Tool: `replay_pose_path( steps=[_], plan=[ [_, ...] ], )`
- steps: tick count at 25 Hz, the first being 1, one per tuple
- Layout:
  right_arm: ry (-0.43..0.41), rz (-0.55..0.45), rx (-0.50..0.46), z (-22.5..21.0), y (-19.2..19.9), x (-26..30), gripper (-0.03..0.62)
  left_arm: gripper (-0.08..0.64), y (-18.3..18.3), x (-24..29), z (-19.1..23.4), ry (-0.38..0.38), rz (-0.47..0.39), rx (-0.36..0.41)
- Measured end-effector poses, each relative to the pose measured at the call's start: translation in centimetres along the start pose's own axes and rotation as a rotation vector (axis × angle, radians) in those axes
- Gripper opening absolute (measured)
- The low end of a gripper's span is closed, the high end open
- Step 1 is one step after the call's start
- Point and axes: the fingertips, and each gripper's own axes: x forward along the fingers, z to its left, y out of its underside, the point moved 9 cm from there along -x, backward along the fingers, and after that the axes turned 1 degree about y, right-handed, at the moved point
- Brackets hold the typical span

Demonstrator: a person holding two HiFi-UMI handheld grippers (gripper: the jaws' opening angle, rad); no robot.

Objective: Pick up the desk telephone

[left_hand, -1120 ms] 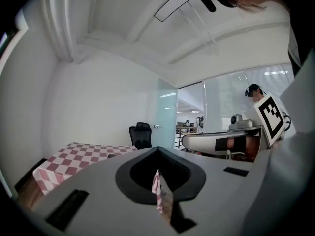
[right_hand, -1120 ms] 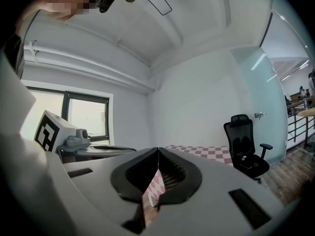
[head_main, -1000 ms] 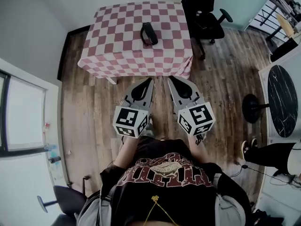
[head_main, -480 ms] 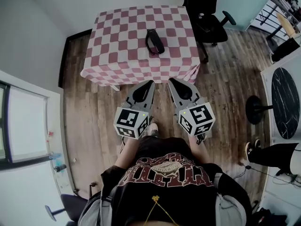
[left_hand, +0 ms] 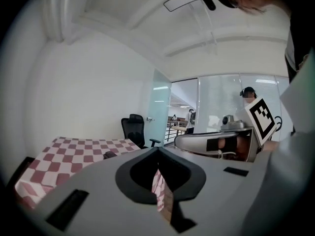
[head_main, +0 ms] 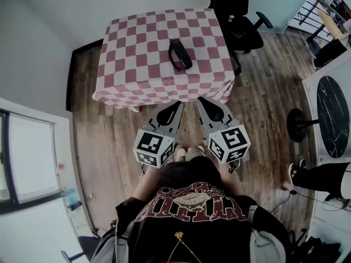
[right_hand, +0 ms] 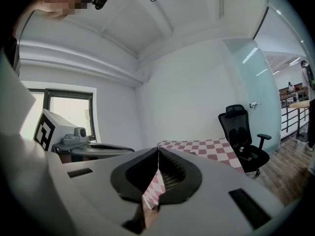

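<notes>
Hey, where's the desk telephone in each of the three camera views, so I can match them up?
Head view: the desk telephone lies upper centre, in the middle of the checked tablecloth.
Left gripper view: a small dark shape left of centre, just above the left gripper.
Right gripper view: cannot be made out; the right gripper covers most of the tablecloth.
Shared landmark: the black office chair beside the tablecloth.

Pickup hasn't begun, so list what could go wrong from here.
1. The left claw and right claw are both shut, short of the table. Reaching in like that would likely shove the desk telephone rather than grip it.
2. The checkered tablecloth hangs loose over the near edge, right ahead of the claw tips. Snagging it could drag the telephone along.
</notes>
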Motion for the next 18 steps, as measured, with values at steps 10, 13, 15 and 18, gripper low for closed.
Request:
replay_pose_path(
  steps=[10,13,15,18],
  plan=[
    [-0.019,0.029,-0.011,-2.9,-1.0,4.2,0.018,0.002,-0.6,3.9,3.0,0.004,0.025,-0.017],
    [-0.035,0.029,-0.021,-4.5,-1.8,6.0,0.018,0.003,-1.5,5.8,4.2,-0.014,0.022,-0.017],
    [-0.04,0.028,-0.026,-5.6,-2.3,7.0,0.018,0.003,-2.1,7.2,5.1,-0.026,0.02,-0.019],
    [-0.053,0.038,-0.03,-7.3,-2.9,8.3,0.018,0.003,-2.9,9.0,5.9,-0.032,0.022,-0.023]
  ],
)
